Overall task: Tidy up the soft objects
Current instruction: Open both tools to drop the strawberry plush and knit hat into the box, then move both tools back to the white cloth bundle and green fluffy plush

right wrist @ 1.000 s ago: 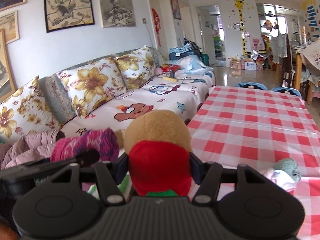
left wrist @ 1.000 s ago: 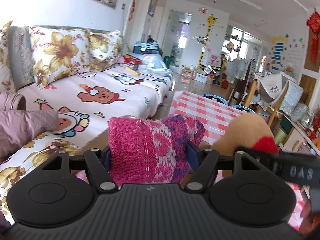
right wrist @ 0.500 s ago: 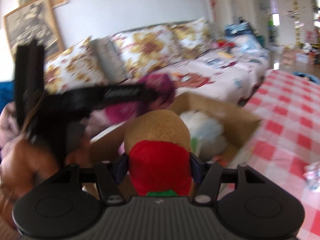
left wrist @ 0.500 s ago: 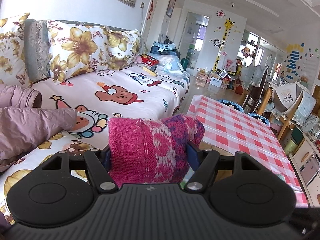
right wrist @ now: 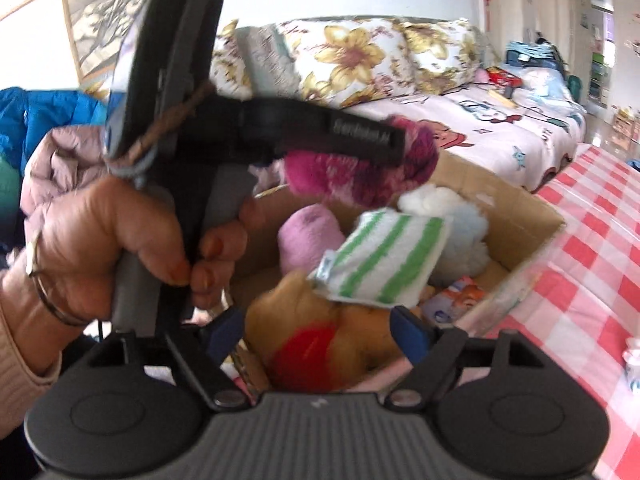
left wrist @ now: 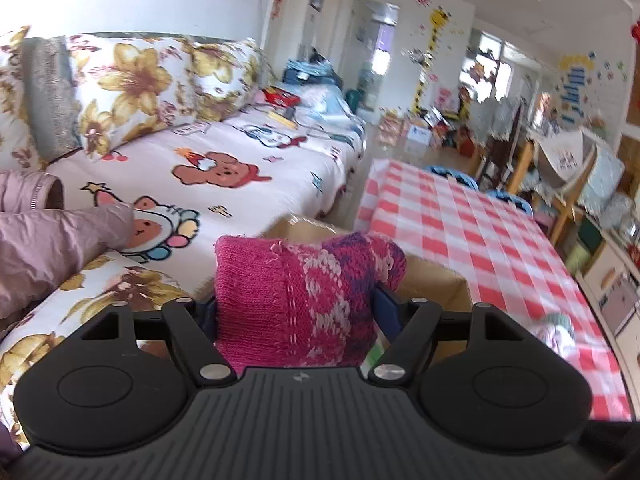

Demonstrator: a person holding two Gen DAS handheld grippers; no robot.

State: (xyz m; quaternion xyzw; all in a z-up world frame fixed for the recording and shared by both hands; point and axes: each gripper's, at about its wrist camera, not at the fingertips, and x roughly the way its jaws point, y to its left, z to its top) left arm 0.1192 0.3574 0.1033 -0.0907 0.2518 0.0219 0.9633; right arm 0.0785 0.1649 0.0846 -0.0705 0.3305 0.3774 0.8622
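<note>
My left gripper [left wrist: 294, 302] is shut on a pink and purple knitted item [left wrist: 304, 296] and holds it above a cardboard box [left wrist: 436, 280]. In the right wrist view the left gripper [right wrist: 384, 144] shows from the side, over the box [right wrist: 532, 216], with the knitted item [right wrist: 360, 176] in it. My right gripper [right wrist: 320, 330] is open at the box's near edge. A tan plush toy with a red part [right wrist: 320, 340] lies between and below its spread fingers, inside the box. The box also holds a green-striped white cloth [right wrist: 384, 256], a pink plush [right wrist: 308, 236] and a white and blue plush [right wrist: 452, 224].
The box stands between a sofa with a cartoon-print cover [left wrist: 224, 168] and a table with a red-checked cloth [left wrist: 472, 232]. A pink jacket [left wrist: 44, 240] lies on the sofa. A small soft item [left wrist: 556, 324] lies on the table near the box.
My right gripper has tipped down over the box and opened, and the tan plush has dropped out of it into the box. My left gripper still holds the knitted item, now over the box.
</note>
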